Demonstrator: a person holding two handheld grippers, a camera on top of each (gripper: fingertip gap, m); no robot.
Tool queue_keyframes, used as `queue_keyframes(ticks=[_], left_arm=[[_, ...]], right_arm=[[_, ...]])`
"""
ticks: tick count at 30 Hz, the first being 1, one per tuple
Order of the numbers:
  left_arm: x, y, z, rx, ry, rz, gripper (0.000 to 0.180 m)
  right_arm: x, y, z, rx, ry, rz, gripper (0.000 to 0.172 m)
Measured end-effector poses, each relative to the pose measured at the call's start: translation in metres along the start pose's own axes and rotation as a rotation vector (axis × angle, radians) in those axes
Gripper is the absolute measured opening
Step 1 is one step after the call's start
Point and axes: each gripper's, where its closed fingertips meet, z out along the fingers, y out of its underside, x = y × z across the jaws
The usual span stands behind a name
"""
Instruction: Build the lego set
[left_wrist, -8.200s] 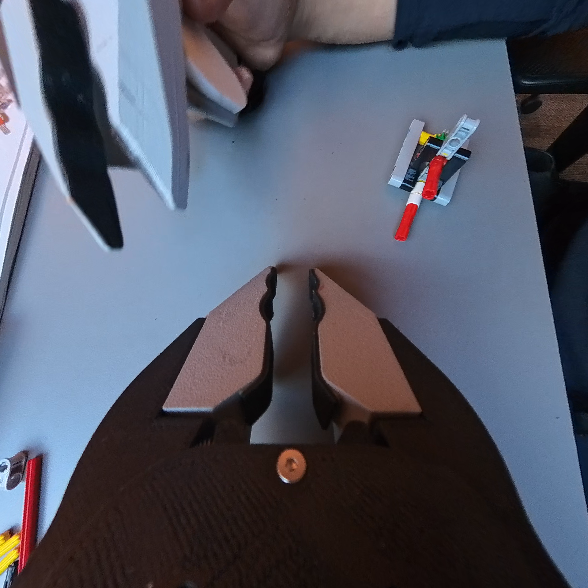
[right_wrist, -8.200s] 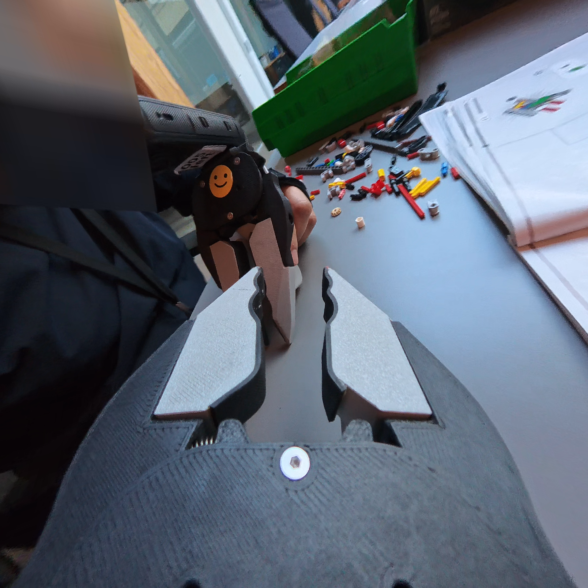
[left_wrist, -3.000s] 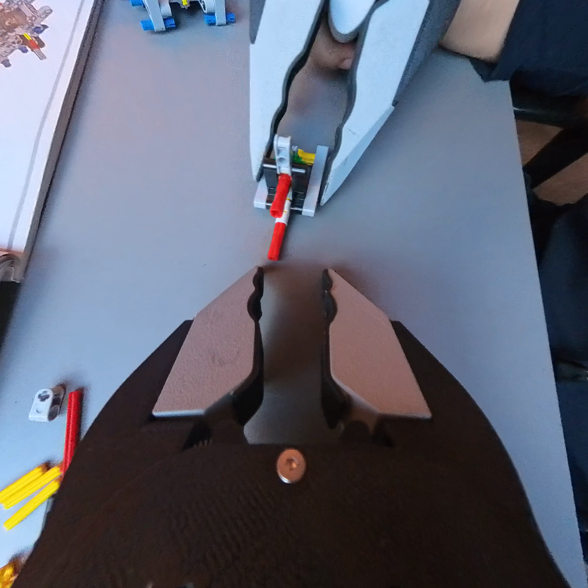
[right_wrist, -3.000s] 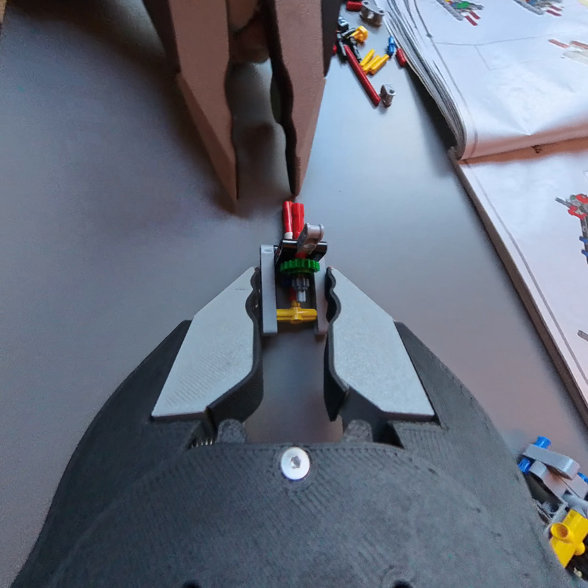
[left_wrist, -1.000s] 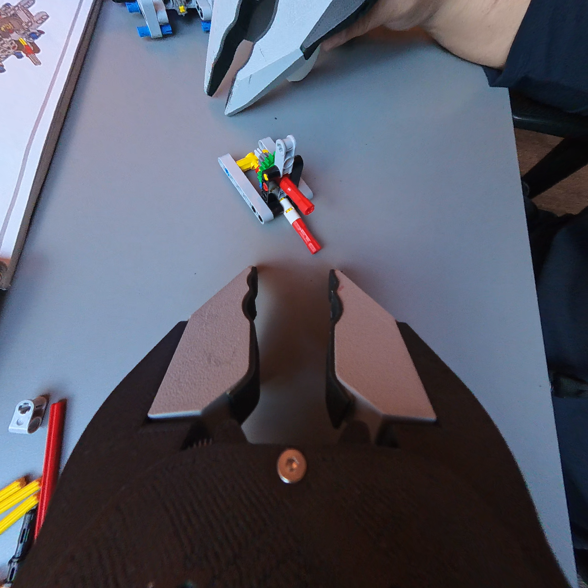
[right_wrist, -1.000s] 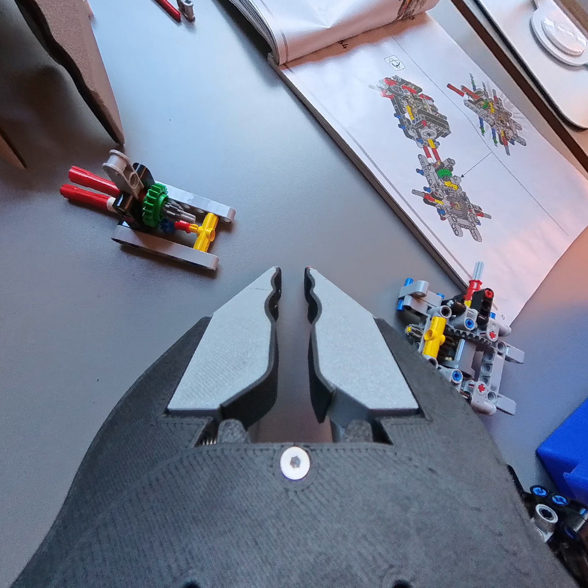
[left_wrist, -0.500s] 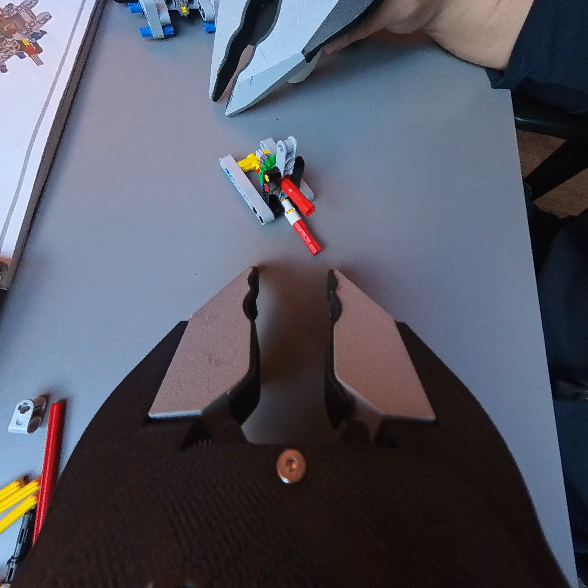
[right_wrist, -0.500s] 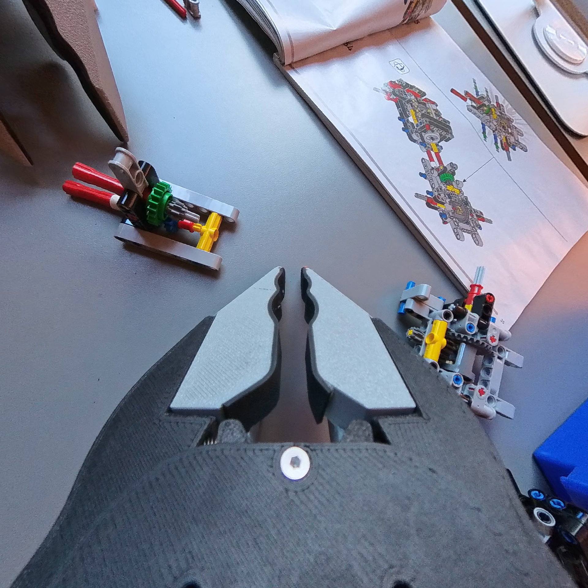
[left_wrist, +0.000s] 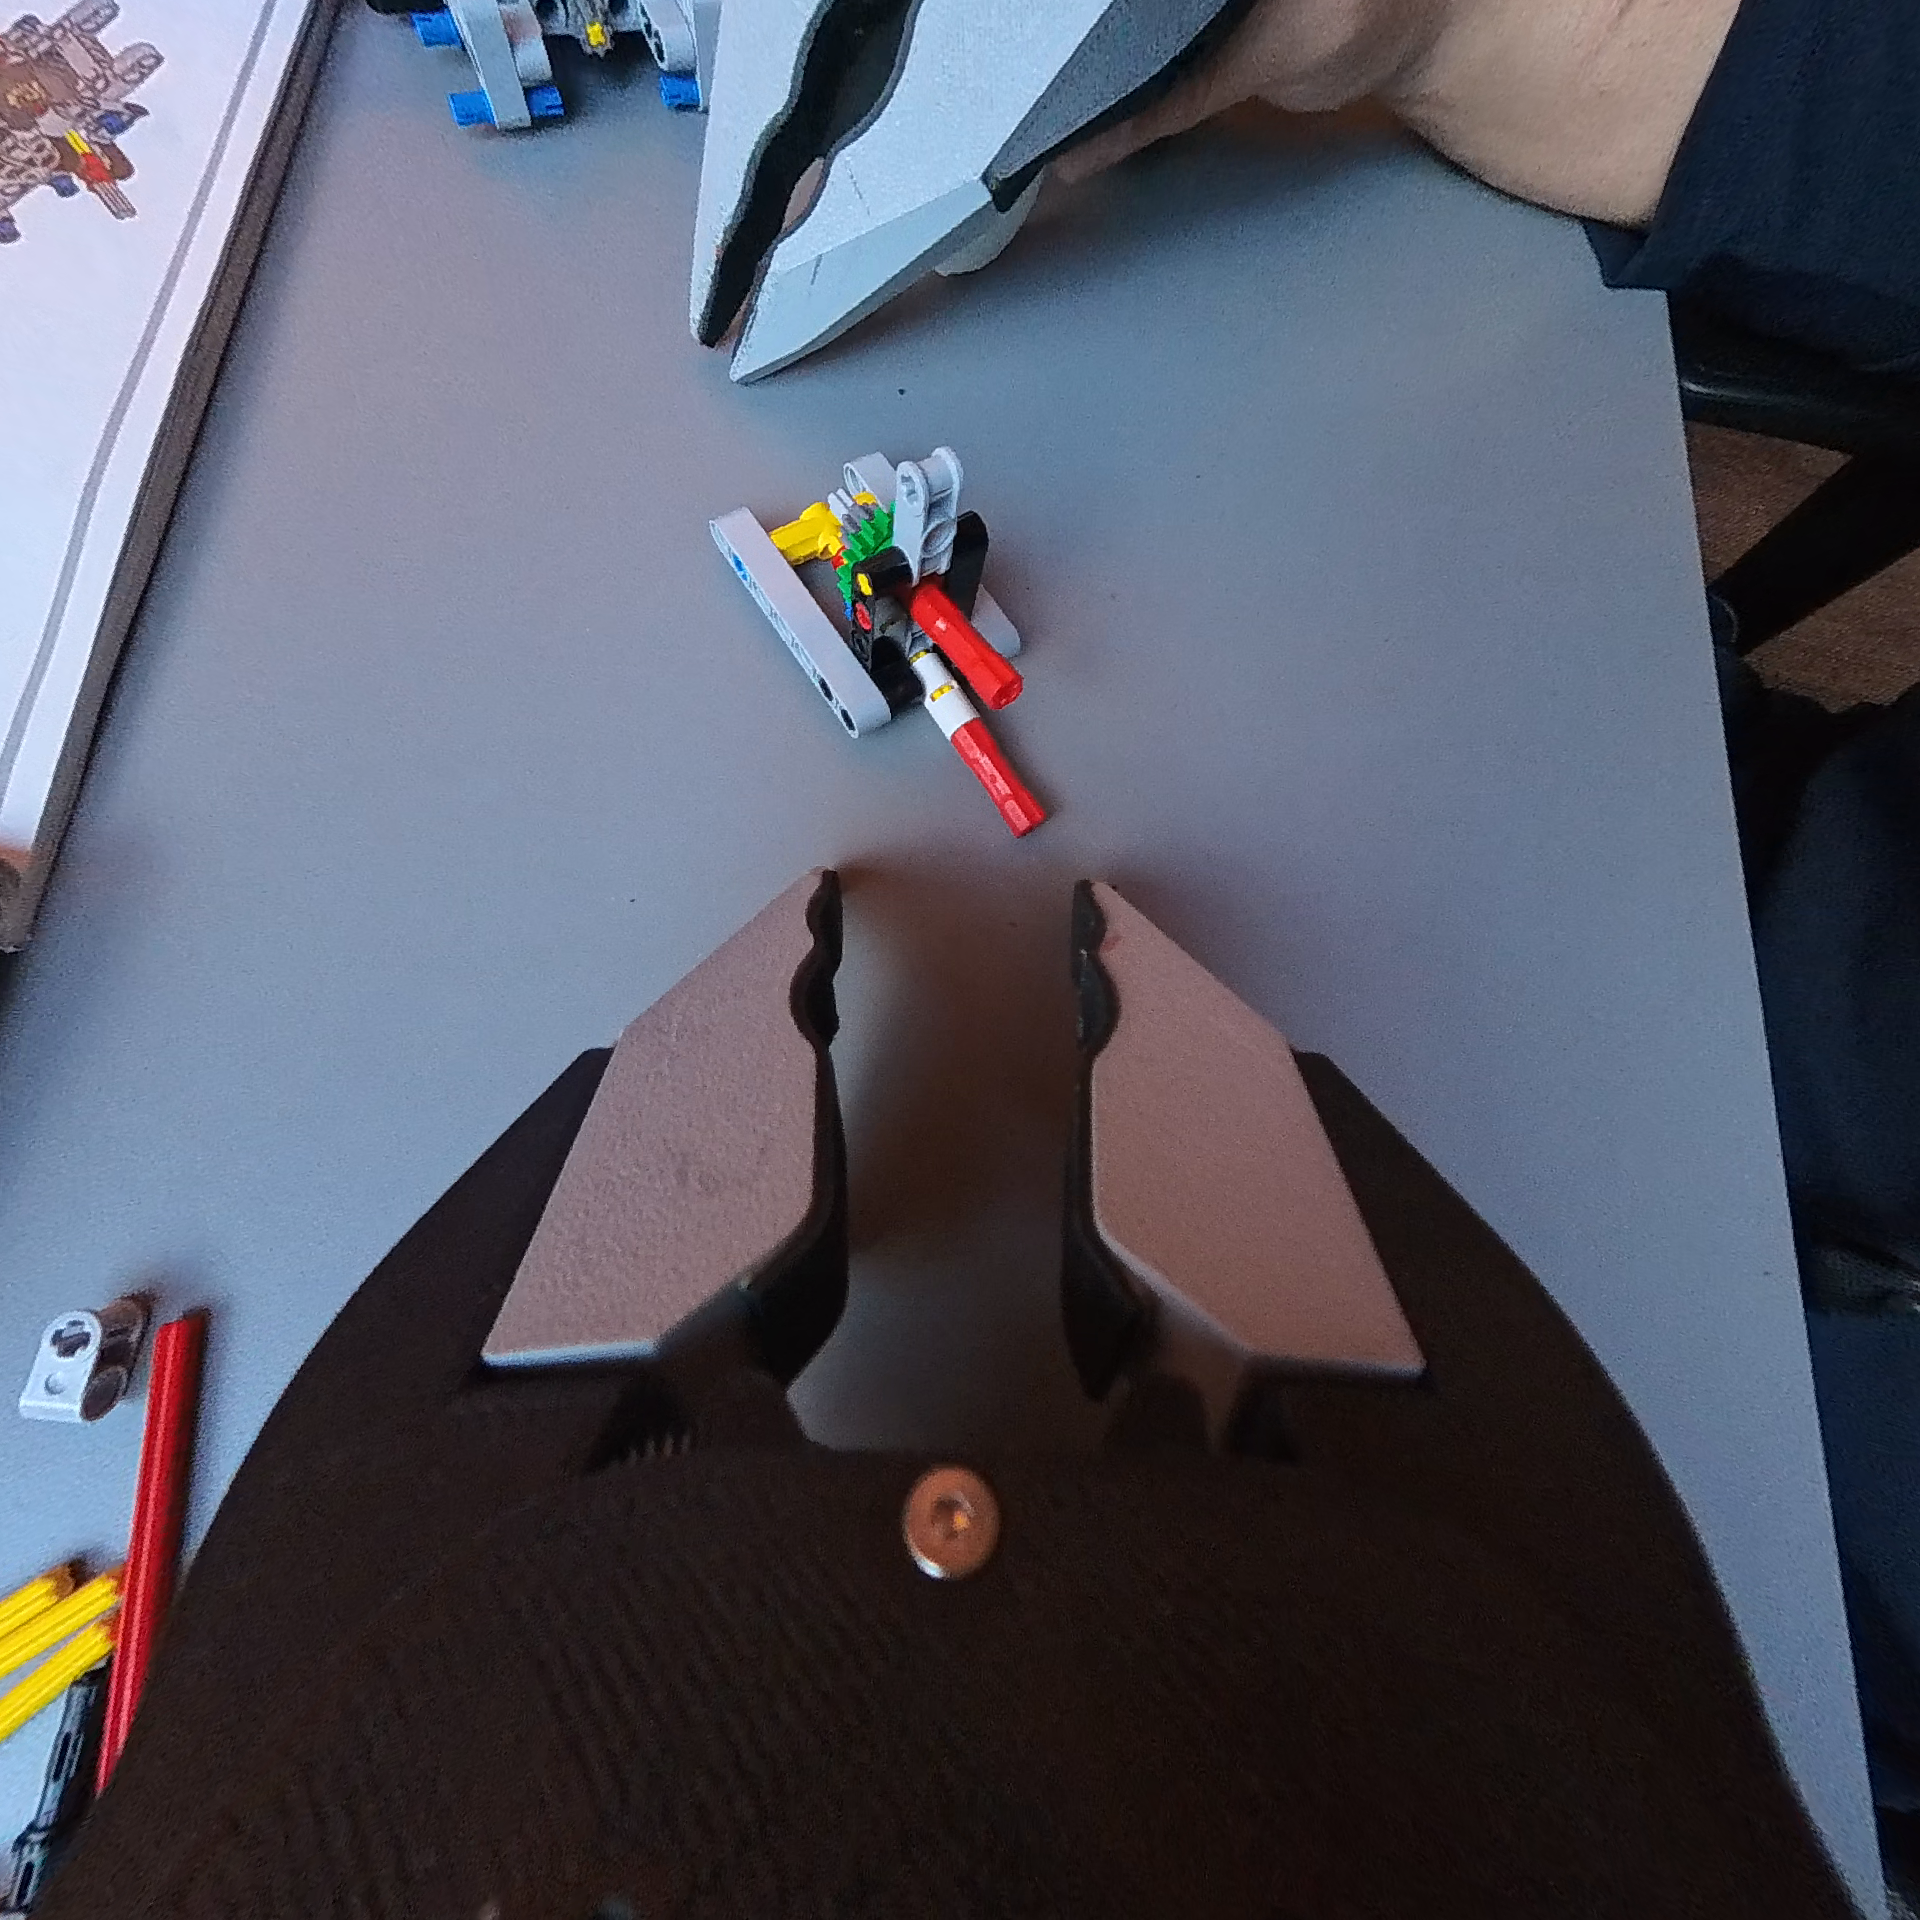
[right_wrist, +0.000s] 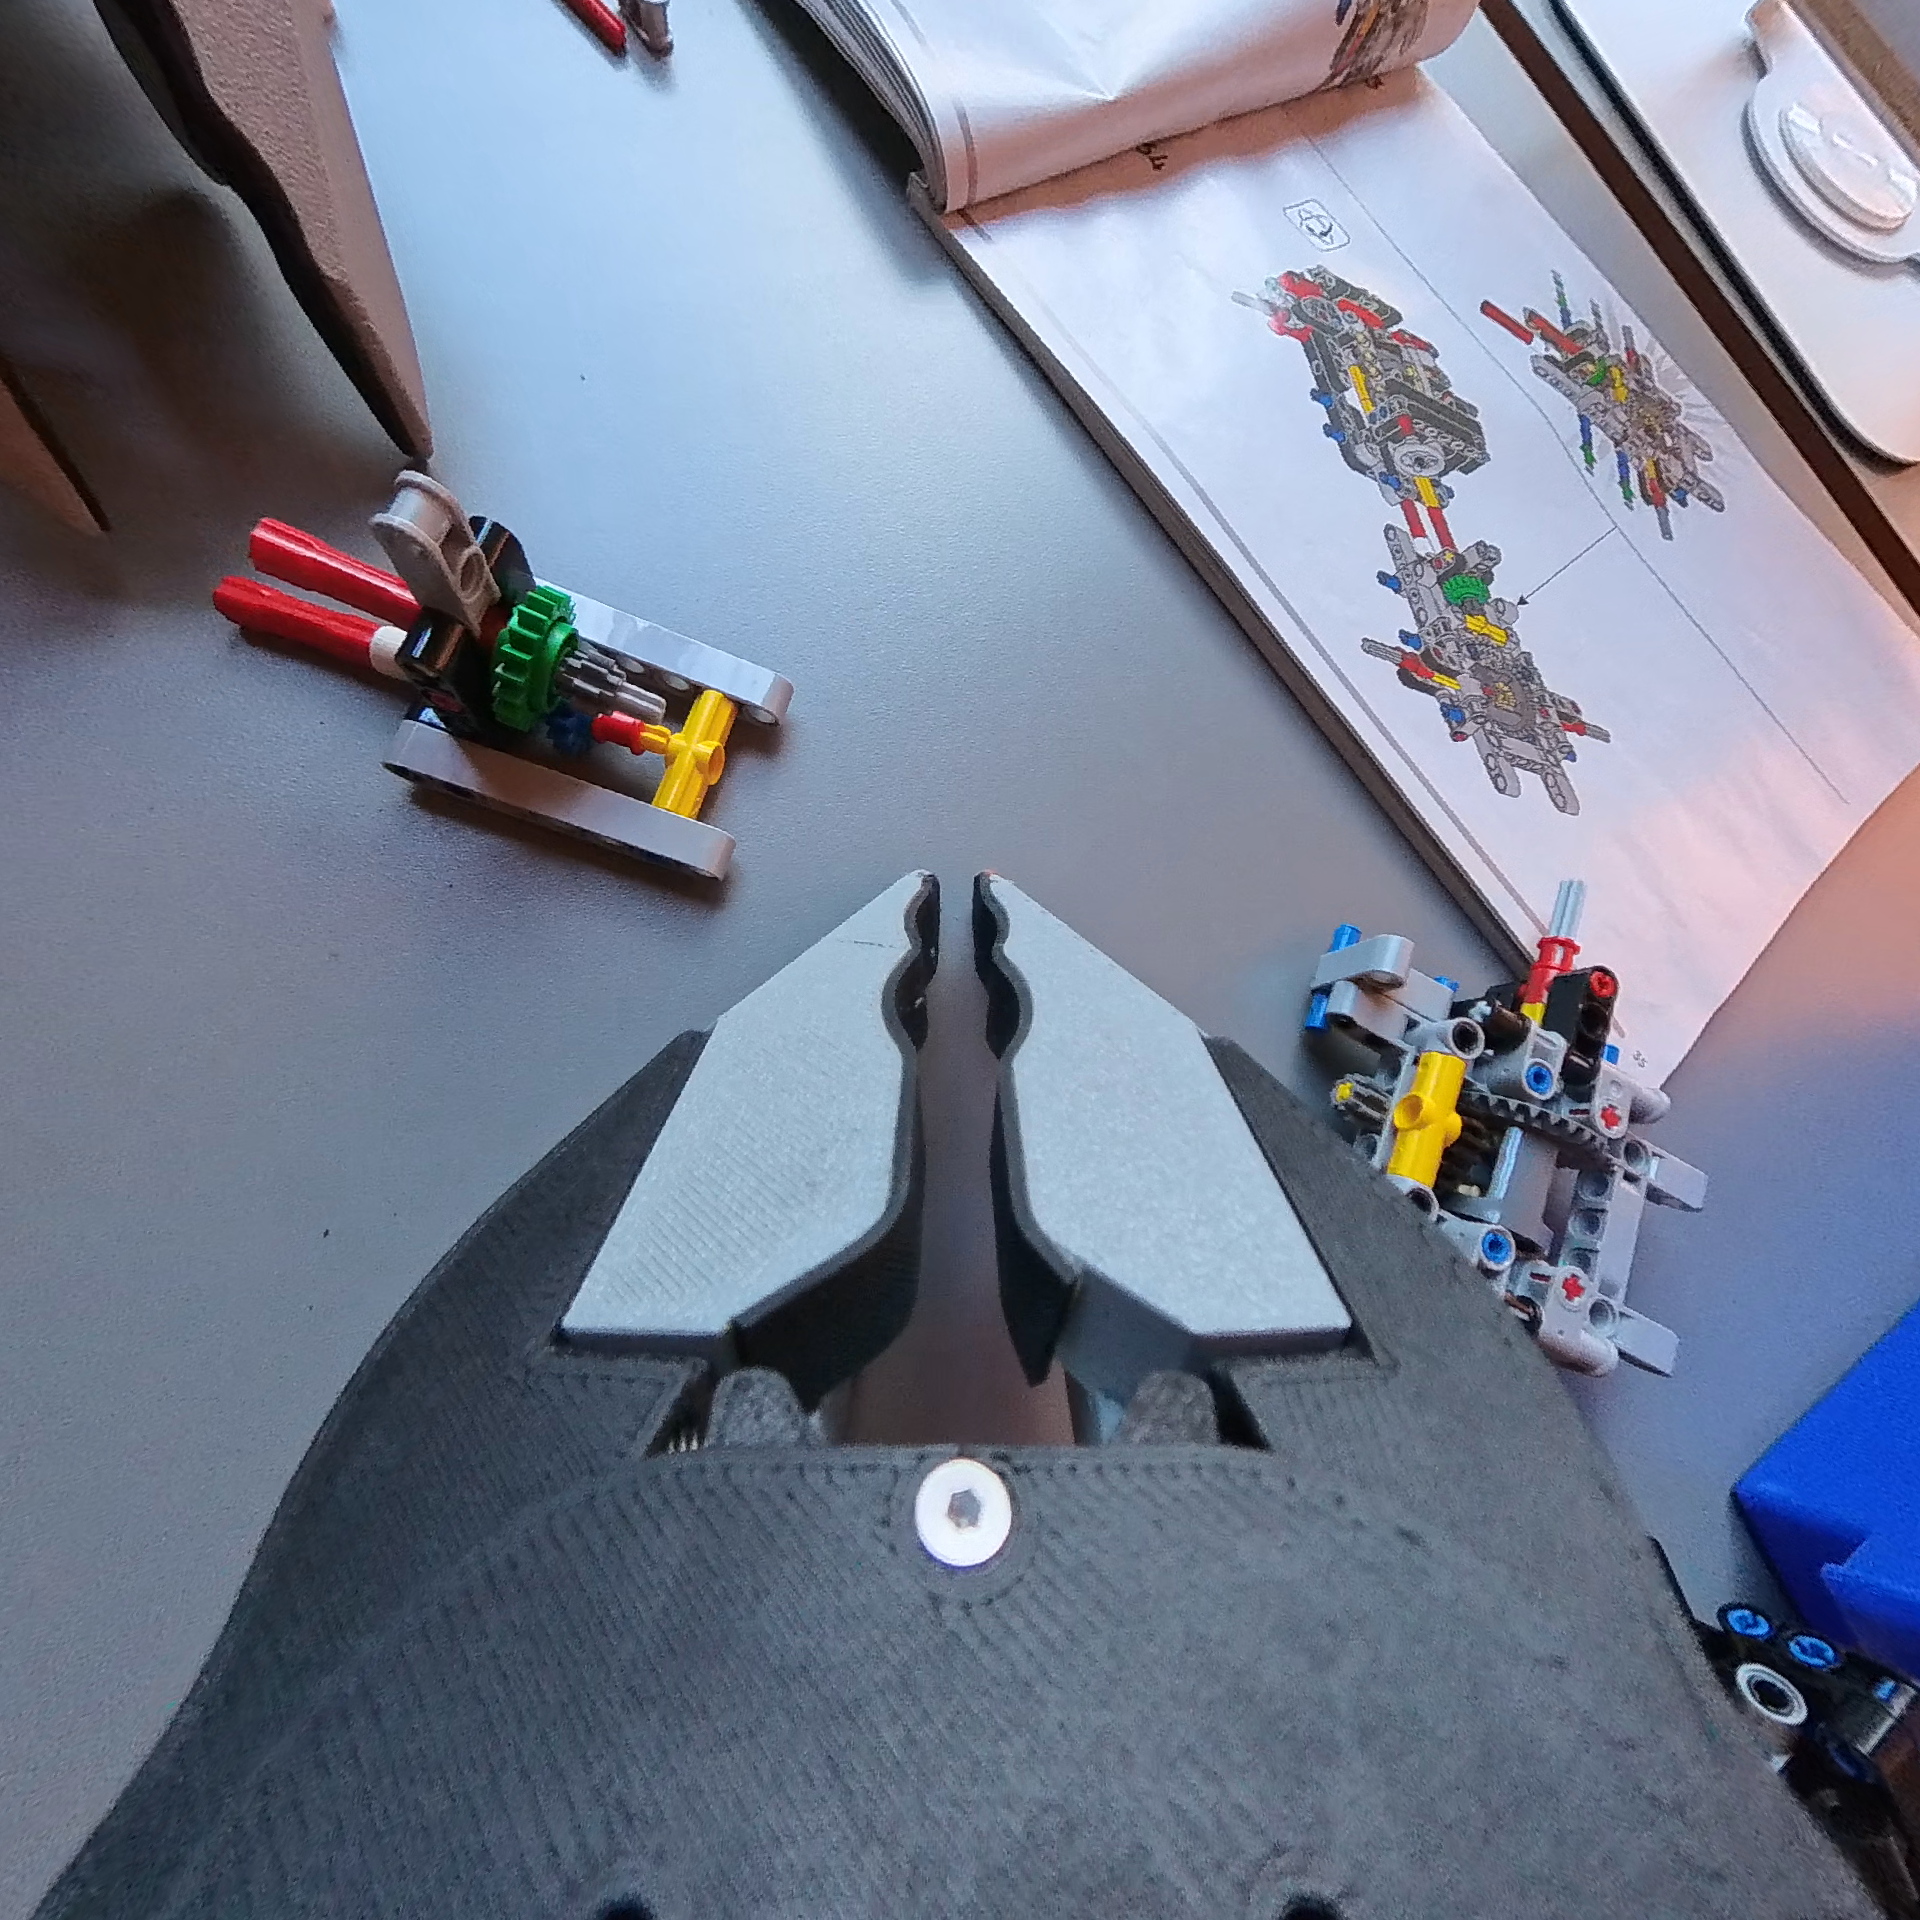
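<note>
A: Where the left gripper (left_wrist: 956, 883) hovered, its fingers stood apart and bare, near the small grey-beamed brick assembly with red axles and a green gear (left_wrist: 873, 603) on the grey table (left_wrist: 416, 727).

B: The right gripper (right_wrist: 956, 883) had its tips nearly together on nothing; the grey brick frame with blue pins (right_wrist: 1507, 1143) lay beside it, partly hidden.

A: The open instruction booklet (right_wrist: 1455, 468) was cut off.

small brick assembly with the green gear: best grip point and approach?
Probably across the two grey side beams of the small assembly, jaws coming down from above. They lie flat and parallel, giving opposed outer faces; gear and red pins stick out unevenly.
</note>
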Motion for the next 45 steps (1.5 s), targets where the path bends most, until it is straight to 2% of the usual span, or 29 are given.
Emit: queue_keyframes(ticks=[36, 40, 45], left_arm=[[0.001, 0.000, 0.000, 0.000, 0.003, 0.002, 0.042], [0.003, 0.000, 0.001, 0.000, 0.004, 0.004, 0.044], [0.003, 0.000, 0.002, -0.011, -0.032, 0.050, 0.043]], right_arm=[[-0.003, 0.000, 0.000, -0.002, 0.004, -0.035, 0.000], [-0.011, -0.002, 0.000, 0.008, -0.046, -0.033, 0.000], [-0.037, -0.005, -0.006, 0.036, -0.209, -0.044, 0.000]])
